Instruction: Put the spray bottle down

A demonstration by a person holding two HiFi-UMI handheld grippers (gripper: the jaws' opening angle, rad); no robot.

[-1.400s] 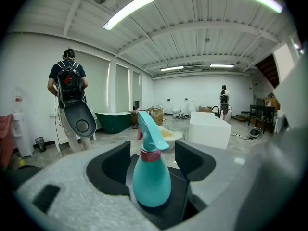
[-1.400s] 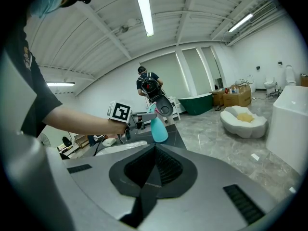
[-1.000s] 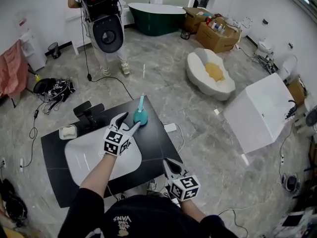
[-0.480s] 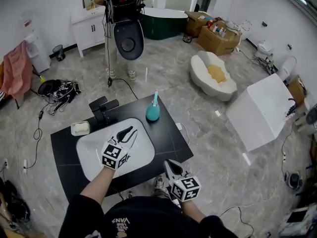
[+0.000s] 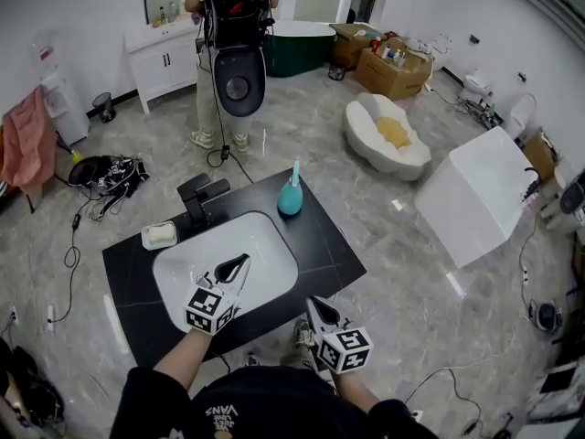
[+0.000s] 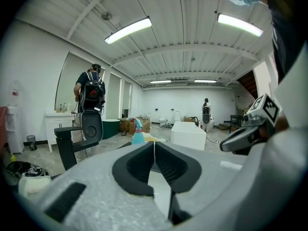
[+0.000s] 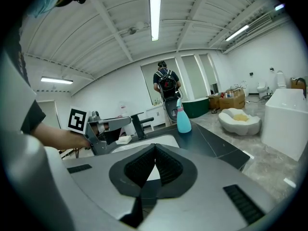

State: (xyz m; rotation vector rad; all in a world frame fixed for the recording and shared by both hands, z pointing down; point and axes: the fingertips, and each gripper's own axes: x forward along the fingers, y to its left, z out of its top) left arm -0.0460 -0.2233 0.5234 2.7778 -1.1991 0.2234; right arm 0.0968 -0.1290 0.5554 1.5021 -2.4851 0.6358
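there, teal spray bottle (image 5: 291, 195) upright, pale nozzle

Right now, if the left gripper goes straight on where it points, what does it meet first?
Probably the spray bottle: the left gripper, shut and empty, aims across the sink roughly at it. Depth is unclear; it could pass just to its right.

We see a turquoise spray bottle (image 5: 290, 199) with a paler blue neck on a black counter (image 5: 320, 245), and the basin (image 5: 265, 245) in it is white. The faucet (image 5: 201, 195), at eleven o'clock from the basin, is black. The left gripper (image 5: 241, 261) and the right gripper (image 5: 311, 302) carry white cubes with black square markers. The floor (image 5: 302, 144) is grey with marble veins; at twelve o'clock is a dark green bathtub (image 5: 306, 53), at nine o'clock a pink cloth (image 5: 23, 144)
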